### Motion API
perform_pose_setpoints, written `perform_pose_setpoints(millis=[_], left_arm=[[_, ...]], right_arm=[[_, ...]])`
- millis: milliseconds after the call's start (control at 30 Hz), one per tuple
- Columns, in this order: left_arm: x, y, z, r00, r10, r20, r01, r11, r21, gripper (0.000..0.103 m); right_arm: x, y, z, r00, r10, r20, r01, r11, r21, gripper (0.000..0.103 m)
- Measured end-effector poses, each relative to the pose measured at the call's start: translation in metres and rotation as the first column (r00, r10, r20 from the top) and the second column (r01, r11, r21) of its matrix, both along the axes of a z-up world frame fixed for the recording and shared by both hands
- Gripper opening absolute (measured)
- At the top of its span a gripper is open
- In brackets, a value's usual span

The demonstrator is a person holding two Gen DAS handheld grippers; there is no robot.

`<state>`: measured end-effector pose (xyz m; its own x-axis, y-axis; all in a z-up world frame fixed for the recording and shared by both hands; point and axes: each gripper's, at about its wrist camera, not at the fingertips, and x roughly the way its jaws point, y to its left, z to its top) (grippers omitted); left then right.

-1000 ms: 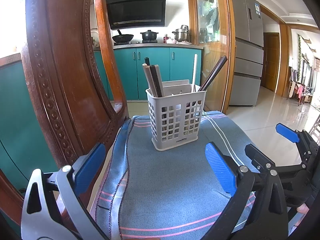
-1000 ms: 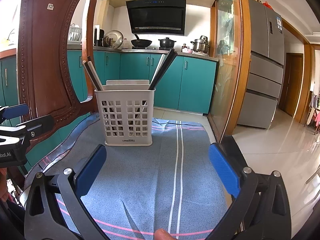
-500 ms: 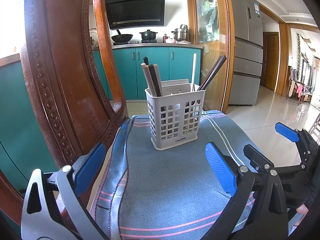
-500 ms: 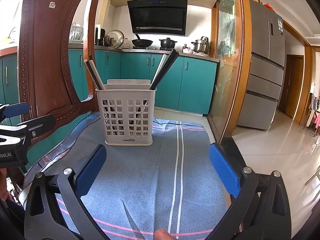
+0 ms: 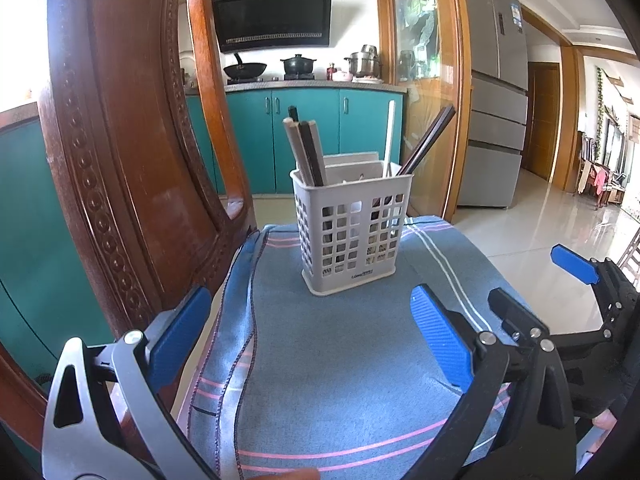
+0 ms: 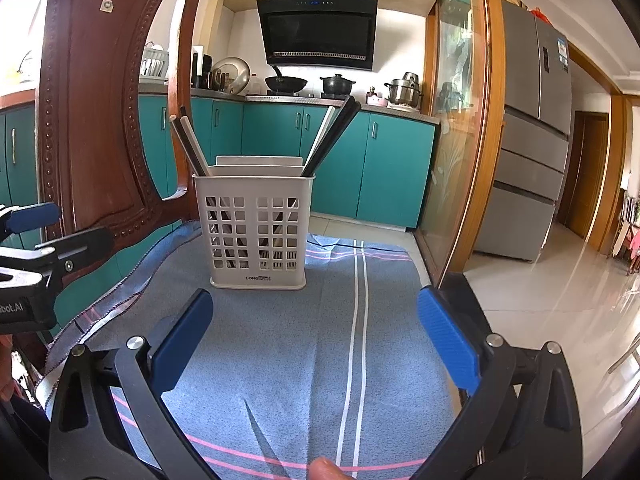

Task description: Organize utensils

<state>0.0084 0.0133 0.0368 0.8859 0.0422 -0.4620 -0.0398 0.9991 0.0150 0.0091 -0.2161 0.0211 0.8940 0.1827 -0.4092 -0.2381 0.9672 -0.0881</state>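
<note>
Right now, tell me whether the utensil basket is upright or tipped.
Upright: the utensil basket sits flat on the blue cloth, with chopsticks leaning out of its open top.

Bare blue striped cloth (image 6: pixel 288 344) lies open between both wide-spread hand-held grippers and the white perforated plastic utensil basket (image 6: pixel 256 232), a free lane straight ahead. The carved dark wooden chair back (image 5: pixel 120 184) rises close along the left edge, walling that side. Dark chopsticks (image 6: pixel 332 140) splay outward above the basket's rim, narrowing the way in from above.
</note>
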Motion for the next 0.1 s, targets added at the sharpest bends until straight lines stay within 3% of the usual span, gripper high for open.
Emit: perform_pose_setpoints(millis=[100], left_arm=[[0.0033, 0.0028, -0.0024, 1.000, 0.009, -0.027, -0.009, 1.000, -0.007, 0.100]], right_arm=[[0.0033, -0.0038, -0.0008, 1.000, -0.009, -0.016, 0.009, 1.000, 0.016, 0.100]])
